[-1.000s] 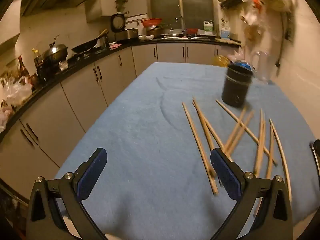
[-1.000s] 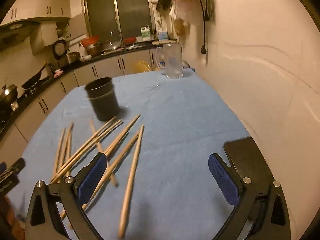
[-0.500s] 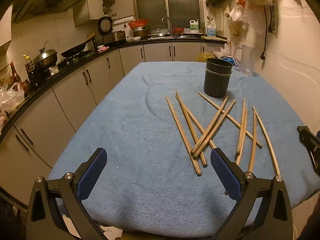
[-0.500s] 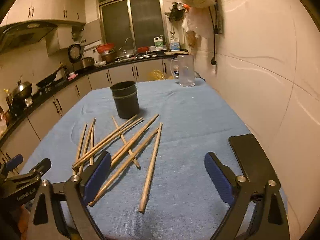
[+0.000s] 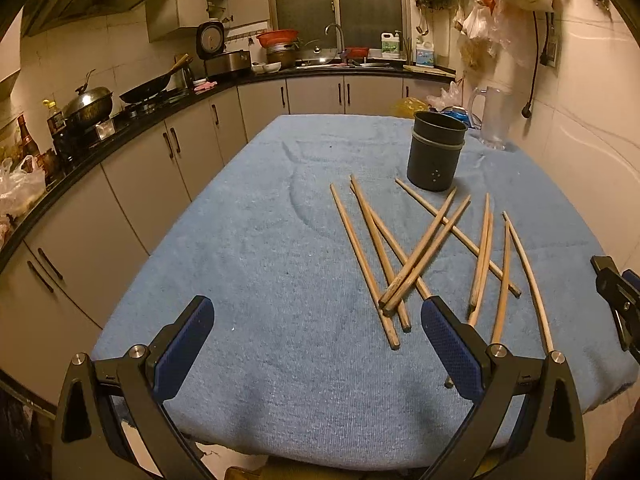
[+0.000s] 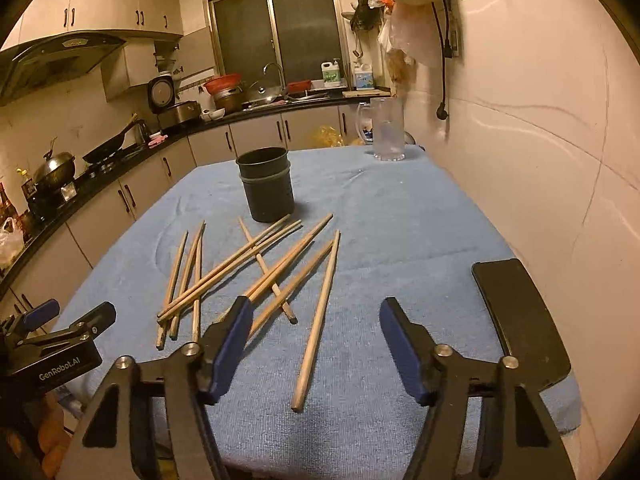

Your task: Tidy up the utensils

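Several wooden chopsticks (image 5: 416,256) (image 6: 256,264) lie scattered and crossed on the blue cloth of the table (image 5: 256,240) (image 6: 400,216). Behind them stands a dark round holder cup (image 5: 437,151) (image 6: 266,184), upright and empty as far as I can see. My left gripper (image 5: 318,324) hovers open over the near left part of the cloth, left of the chopstick ends, with nothing between its fingers. My right gripper (image 6: 316,326) hangs over the near ends of the chopsticks; its jaws are closing, and one chopstick (image 6: 318,320) lies on the cloth between and below them, not gripped.
A black phone (image 6: 520,320) lies on the cloth at the near right by the wall. A clear glass jug (image 6: 386,128) (image 5: 494,118) stands at the far right corner. Kitchen counters with pans run along the left and back. The left gripper (image 6: 60,340) shows at the right wrist view's left edge.
The right gripper's jaws have narrowed and its view has swung so the chopsticks sit nearer the centre. The left view has also swung left, bringing the chopsticks and cup further in.
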Tool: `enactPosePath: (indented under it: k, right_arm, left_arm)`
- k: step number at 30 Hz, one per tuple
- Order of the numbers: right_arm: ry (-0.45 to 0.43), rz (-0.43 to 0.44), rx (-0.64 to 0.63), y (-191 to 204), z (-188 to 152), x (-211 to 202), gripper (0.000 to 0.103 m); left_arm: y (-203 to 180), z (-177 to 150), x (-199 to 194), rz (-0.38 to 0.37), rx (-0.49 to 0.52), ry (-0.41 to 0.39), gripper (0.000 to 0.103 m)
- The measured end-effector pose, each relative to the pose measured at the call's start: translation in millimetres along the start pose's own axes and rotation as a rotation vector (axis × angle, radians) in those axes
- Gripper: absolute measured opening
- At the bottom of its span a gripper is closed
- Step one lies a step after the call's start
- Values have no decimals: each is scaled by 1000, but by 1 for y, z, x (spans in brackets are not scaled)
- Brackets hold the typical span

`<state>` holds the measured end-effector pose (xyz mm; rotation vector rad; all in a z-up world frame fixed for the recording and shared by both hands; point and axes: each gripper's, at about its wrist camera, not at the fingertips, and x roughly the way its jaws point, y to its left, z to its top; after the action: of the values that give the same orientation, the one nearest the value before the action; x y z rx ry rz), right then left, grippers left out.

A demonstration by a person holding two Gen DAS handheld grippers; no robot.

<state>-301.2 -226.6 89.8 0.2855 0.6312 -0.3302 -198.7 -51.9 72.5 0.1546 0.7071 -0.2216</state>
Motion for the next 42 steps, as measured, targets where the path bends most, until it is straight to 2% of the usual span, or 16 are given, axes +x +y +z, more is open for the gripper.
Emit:
enactPosePath:
  k: [42]
  right_arm:
    - [31,27,-9,12,5,17,67]
  left_arm:
    - [3,5,4,22,17,-2,103]
